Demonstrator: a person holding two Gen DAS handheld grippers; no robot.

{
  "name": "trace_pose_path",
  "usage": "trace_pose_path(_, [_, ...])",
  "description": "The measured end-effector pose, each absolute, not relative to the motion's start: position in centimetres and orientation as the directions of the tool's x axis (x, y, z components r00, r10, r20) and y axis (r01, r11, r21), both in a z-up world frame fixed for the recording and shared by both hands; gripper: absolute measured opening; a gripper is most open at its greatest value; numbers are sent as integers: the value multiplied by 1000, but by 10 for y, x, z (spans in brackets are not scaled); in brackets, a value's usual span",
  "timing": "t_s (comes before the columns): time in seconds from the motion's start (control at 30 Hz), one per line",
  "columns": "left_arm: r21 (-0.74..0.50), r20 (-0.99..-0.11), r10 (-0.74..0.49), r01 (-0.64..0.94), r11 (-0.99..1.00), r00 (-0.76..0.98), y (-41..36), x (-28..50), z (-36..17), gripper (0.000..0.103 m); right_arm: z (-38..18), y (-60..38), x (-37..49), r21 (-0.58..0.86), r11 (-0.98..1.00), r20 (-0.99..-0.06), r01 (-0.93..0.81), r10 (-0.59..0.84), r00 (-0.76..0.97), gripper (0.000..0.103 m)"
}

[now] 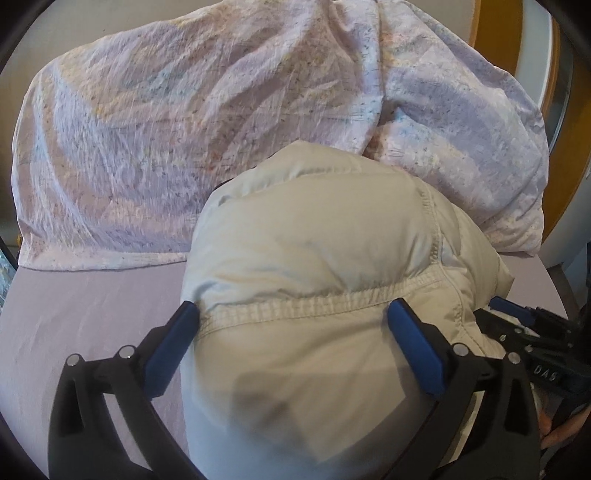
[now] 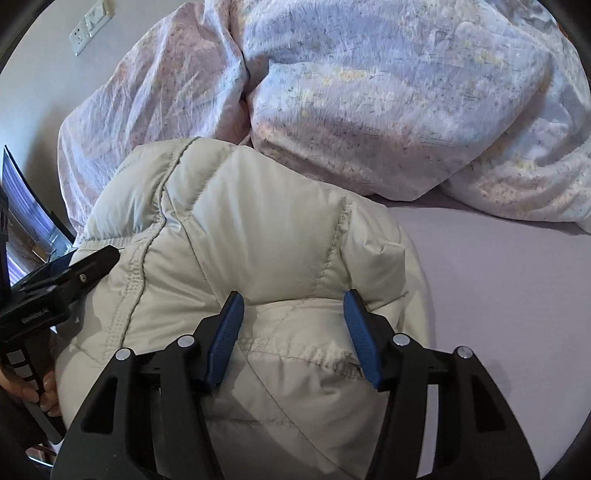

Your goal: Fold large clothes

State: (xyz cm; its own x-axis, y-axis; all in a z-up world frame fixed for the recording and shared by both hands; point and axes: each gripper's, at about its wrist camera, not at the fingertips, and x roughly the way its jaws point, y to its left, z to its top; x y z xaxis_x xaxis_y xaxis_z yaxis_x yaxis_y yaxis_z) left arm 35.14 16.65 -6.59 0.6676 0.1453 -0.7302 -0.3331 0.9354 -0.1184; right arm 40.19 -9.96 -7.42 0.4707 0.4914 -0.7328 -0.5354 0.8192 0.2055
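Left wrist view: left gripper [image 1: 293,314] spread wide, blue pads [image 1: 171,343] set on either side of a bulging mound of cream puffer jacket [image 1: 306,251], jaws straddling the padded fabric without pinching it, a stitched seam running across between the tips. Jacket bundled on the lilac bed sheet [image 1: 85,314], its far edge pressed against a crumpled pastel floral duvet [image 1: 166,129] heaped across the back of the bed. At the right edge, the other black tool, right gripper [image 1: 513,314], poking in beside the jacket's lower right flank, only one blue tip showing. Yellow wooden frame [image 1: 495,33] curving behind the duvet at upper right. Right wrist view: right gripper [image 2: 293,317] likewise spread apart, ribbed blue pads [image 2: 225,339] flanking a puffy quilted section of the jacket [image 2: 258,221], fabric swelling up between the jaws, nothing clamped. Left gripper [image 2: 74,266] entering from the left edge, lying against the jacket's side, its spread not readable from here. Bare sheet [image 2: 498,295] to the right, duvet [image 2: 388,110] piled beyond, wall sockets [image 2: 90,27] on the wall at upper left.
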Motion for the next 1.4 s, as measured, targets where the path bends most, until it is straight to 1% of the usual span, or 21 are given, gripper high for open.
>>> trace_pose_path(0.17, [-99,-711,183,-353,930,680,162,349,-72,101,-83,-97,398,198,835,-698,-513,488,524,58])
trace_pose_path(0.27, [-103,-705,189,-363,926,684,162,344,-70,101,-80,-92,397,169,852,-707,-495,455,542,64])
trace_pose_path(0.37, [-117,-707,180,-364,924,684,160,330,-62,101,-67,-92,393,138,887,-740,-441,388,549,74])
trace_pose_path(0.4, [-121,-704,176,-360,925,688,159,323,-59,101,-62,-93,390,132,895,-744,-426,374,554,84])
trace_pose_path(0.43, [-119,-698,175,-355,927,694,158,315,-54,101,-54,-98,384,127,906,-745,-404,356,564,92])
trace_pose_path(0.57, [-105,-692,182,-347,932,698,154,291,-42,101,-36,-115,363,129,915,-734,-383,348,584,93])
trace_pose_path(0.73, [-123,-719,168,-363,924,674,152,268,-38,101,-23,-131,339,144,923,-755,-357,336,563,99])
trace_pose_path(0.83, [-112,-730,175,-368,923,661,148,258,-38,101,-19,-138,331,166,926,-771,-340,337,540,101])
trace_pose_path(1.0, [-101,-745,179,-374,922,643,141,239,-37,101,-22,-139,324,197,930,-809,-311,333,484,101])
trace_pose_path(1.4, [-102,-761,165,-367,925,628,130,198,-29,101,-21,-137,286,151,925,-835,-347,308,456,102])
